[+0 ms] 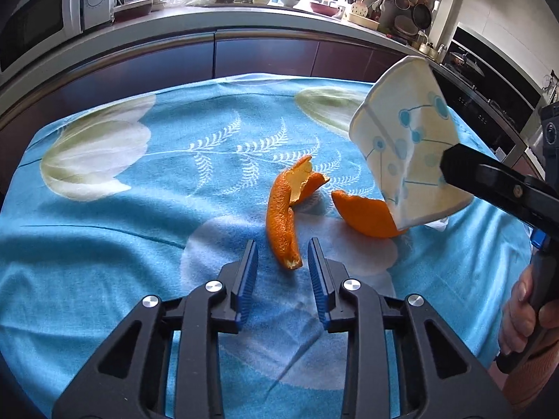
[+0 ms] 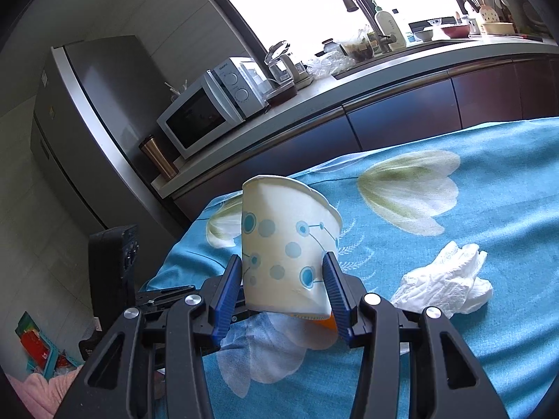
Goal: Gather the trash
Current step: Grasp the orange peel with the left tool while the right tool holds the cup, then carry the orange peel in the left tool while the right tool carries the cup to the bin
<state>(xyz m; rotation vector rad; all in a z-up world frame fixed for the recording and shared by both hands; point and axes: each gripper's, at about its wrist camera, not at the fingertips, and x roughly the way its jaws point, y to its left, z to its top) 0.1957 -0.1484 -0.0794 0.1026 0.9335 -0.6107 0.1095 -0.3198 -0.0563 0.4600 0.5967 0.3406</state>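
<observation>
We hold the paper cup (image 2: 290, 248) clamped between the right gripper (image 2: 284, 293) fingers, tilted above the surface's right side. The left gripper (image 1: 283, 272) fingers stand partly apart and empty, just short of the long orange peel strip (image 1: 283, 223) at mid-surface. We should straddle its near end, then close. The curved peel (image 1: 367, 216) lies under the cup; the crumpled tissue (image 2: 443, 282) sits beside it.

Wide orange peel (image 1: 363, 214) partly behind paper cup (image 1: 407, 146); tissue (image 1: 438, 224) mostly hidden (left view).
</observation>
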